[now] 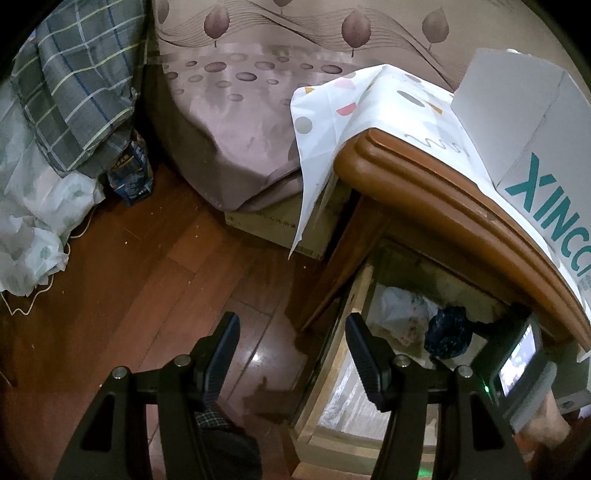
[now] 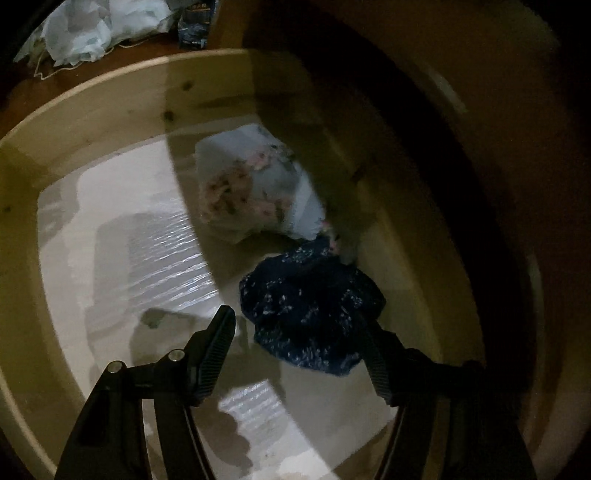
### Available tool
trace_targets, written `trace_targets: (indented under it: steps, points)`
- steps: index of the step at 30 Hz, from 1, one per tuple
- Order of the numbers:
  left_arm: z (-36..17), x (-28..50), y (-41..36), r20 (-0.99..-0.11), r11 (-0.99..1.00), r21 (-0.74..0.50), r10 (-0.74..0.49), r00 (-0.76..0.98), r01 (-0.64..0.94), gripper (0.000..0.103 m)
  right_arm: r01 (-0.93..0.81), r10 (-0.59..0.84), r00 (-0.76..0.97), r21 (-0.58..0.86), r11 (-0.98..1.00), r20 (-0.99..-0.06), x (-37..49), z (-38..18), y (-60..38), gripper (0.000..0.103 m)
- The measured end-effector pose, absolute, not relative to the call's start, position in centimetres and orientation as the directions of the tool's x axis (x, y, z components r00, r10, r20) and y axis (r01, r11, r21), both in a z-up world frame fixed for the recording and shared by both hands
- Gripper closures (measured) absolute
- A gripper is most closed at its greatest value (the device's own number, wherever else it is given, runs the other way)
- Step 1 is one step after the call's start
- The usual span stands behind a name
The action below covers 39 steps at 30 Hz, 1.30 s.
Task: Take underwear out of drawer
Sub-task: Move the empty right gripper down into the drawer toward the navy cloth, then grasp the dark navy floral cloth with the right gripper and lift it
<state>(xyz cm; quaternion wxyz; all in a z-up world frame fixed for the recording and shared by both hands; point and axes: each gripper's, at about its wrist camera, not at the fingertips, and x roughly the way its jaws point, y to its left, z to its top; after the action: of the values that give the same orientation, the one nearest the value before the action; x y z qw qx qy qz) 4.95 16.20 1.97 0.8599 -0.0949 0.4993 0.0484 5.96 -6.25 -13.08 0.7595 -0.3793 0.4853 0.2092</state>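
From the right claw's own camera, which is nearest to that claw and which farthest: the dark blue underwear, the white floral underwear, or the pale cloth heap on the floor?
1. Dark blue underwear: in the drawer, just ahead of the right claw, against its right finger.
2. White floral underwear: deeper in the drawer, behind the blue piece.
3. Pale cloth heap: outside the drawer, on the floor at top left.

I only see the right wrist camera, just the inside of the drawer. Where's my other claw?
Observer: Your left claw is open and empty, above the wooden floor at the drawer's outer edge.
Operator: What's on top of the cabinet?
Observer: A white box with teal letters, sitting on a dotted cloth.
Operator: What's behind it?
Observer: A bed with a pinkish leaf-print sheet.
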Motion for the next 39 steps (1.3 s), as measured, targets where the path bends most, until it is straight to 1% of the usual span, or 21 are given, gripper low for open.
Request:
trace_targets:
  steps: [7, 11, 16, 21, 28, 34, 39]
  points:
    - [1.9, 4.9, 16.0, -0.869, 0.981, -0.1, -0.004, 0.496, -0.168, 0.042, -0.686, -0.015, 0.454, -0.36, 0.632, -0.891, 6.9, -13.8, -6.8, 0.038]
    - [1.8, 4.9, 15.9, -0.871, 0.983, -0.087, 0.003, 0.491, -0.161, 0.042, -0.68, -0.003, 0.454, -0.349, 0.645, -0.891, 6.9, -14.0, -7.0, 0.039]
    - [1.6, 4.9, 15.7, -0.872, 0.984, -0.08, 0.008, 0.49, -0.159, 0.042, -0.693, 0.04, 0.393, -0.267, 0.67, -0.919, 6.5, -14.1, -8.0, 0.062]
    - [1.5, 5.0, 15.7, -0.874, 0.985, -0.071, 0.015, 0.485, -0.158, 0.042, -0.702, 0.051, 0.325, -0.205, 0.682, -0.944, 6.5, -14.0, -8.6, 0.067]
    - [1.5, 5.1, 15.7, -0.876, 0.986, -0.066, 0.018, 0.483, -0.156, 0.042, -0.712, 0.028, 0.201, -0.127, 0.69, -0.979, 5.2, -14.0, -9.9, 0.073]
    - [1.3, 5.1, 15.2, -0.877, 0.99, -0.042, 0.029, 0.48, -0.137, 0.042, -0.711, -0.037, 0.121, -0.113, 0.694, -0.992, 3.5, -13.8, -11.1, 0.08]
    - [1.1, 5.1, 14.2, -0.877, 0.995, -0.006, 0.043, 0.478, -0.101, 0.042, -0.66, -0.028, 0.118, -0.099, 0.744, -0.993, 2.1, -11.6, -12.3, 0.081]
